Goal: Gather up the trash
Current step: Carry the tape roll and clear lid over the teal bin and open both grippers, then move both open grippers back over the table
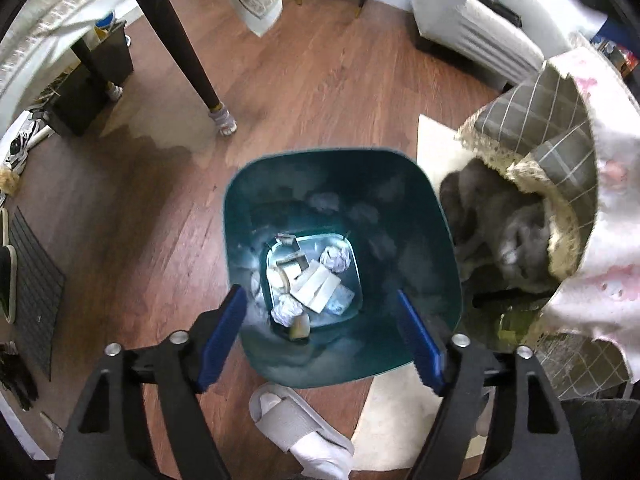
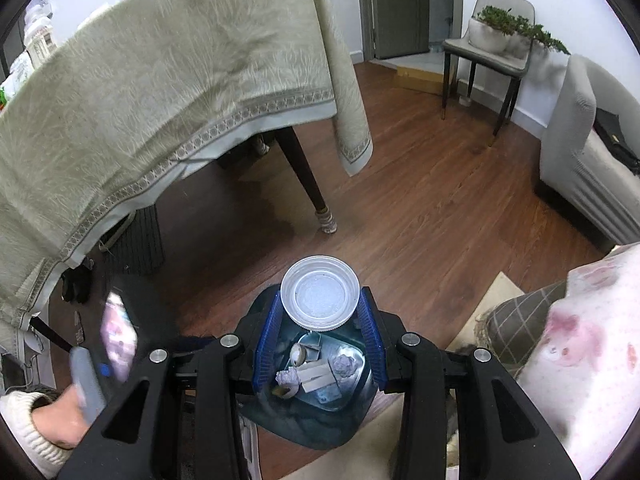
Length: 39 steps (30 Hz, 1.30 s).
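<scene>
Bin [image 1: 340, 208] is seen from above in both views: teal plastic, standing on wood floor [image 1: 304, 92], partly on a pale rug [image 1: 436, 144]. Trash already lies at its bottom: crumpled paper balls [image 1: 335, 258], flat paper strips [image 1: 316, 286], a few small scraps that can't be ID'd.

R gripper [image 2: 319, 320] is clamped on a white plastic cup [image 2: 319, 292], held by its sides between the blue pads [image 2: 269, 336], w/ the cup's round end facing the cam. Whether that's base or lidded top can't be told. Cup is positioned directly over the bin mouth, w/ bin contents visible below it betw the jaws.

L gripper [image 1: 320, 336] is spread wide, nothing betw its blue pads [image 1: 224, 332]; it is held above the bin's near rim, bin interior framed betw the fingers. Looks like an item was let go there, but that is only judged from the pose.

Step in hand (judged): drop-off phase, cup about to be binned by R. Next move calls for R jaws to be released so the cup falls inside the rim; alignment looks OK, so little repositioning is needed. Cup is light and may bounce or tip on the paper pile. After that, more trash is presumably to be fetched; none is seen on the floor nearby.

Other stuff nearby: grey slipper [image 1: 296, 428] just beside the bin, table leg [image 1: 180, 40] under a tablecloth [image 2: 160, 80], chair w/ a plant [image 2: 500, 28] on it, far back.
</scene>
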Motion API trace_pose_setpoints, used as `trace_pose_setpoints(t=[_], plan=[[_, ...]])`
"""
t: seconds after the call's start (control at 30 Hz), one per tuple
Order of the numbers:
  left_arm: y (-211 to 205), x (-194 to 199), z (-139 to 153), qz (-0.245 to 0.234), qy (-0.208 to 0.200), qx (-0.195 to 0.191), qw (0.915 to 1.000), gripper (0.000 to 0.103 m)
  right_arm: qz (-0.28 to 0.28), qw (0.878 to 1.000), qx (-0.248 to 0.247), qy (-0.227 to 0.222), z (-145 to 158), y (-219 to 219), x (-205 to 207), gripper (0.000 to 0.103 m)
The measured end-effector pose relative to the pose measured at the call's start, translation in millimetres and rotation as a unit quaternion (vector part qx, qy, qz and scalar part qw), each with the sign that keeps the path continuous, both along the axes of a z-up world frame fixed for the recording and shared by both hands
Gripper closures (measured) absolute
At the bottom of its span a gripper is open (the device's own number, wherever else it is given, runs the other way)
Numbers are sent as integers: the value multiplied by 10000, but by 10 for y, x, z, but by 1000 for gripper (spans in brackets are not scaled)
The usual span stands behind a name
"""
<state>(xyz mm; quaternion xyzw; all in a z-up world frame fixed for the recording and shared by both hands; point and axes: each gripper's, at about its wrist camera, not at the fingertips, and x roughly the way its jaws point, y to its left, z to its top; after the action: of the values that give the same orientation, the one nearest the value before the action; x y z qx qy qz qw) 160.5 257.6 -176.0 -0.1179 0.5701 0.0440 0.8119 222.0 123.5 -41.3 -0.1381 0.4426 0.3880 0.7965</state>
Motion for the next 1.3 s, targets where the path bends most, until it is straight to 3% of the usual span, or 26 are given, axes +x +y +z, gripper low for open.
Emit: trace_pose_setpoints(t=[0.2, 0.4, 0.57, 0.97, 1.1, 1.3], plan=[[199, -131, 352, 278, -531, -25, 9982, 37, 11, 9995, -202, 222, -289, 133, 30, 64], [345, -316, 902, 433, -1238, 88, 9913, 47, 143, 9986, -343, 373, -477, 278, -26, 64], [370, -406, 1209, 501, -1599, 52, 9858, 49, 244, 9965, -491, 626, -739, 395, -73, 64], [213, -457, 1758, 413, -2037, 245, 9779, 47, 463, 9907, -826, 977, -1158, 521, -202, 63], [158, -434, 1853, 372, -2097, 333, 9765, 47, 518, 9883, -946, 1074, -1214, 468, -241, 47], [108, -411, 2053, 441, -2315, 272, 9714, 44, 534, 9889, -863, 1082, -1117, 342, -284, 47]])
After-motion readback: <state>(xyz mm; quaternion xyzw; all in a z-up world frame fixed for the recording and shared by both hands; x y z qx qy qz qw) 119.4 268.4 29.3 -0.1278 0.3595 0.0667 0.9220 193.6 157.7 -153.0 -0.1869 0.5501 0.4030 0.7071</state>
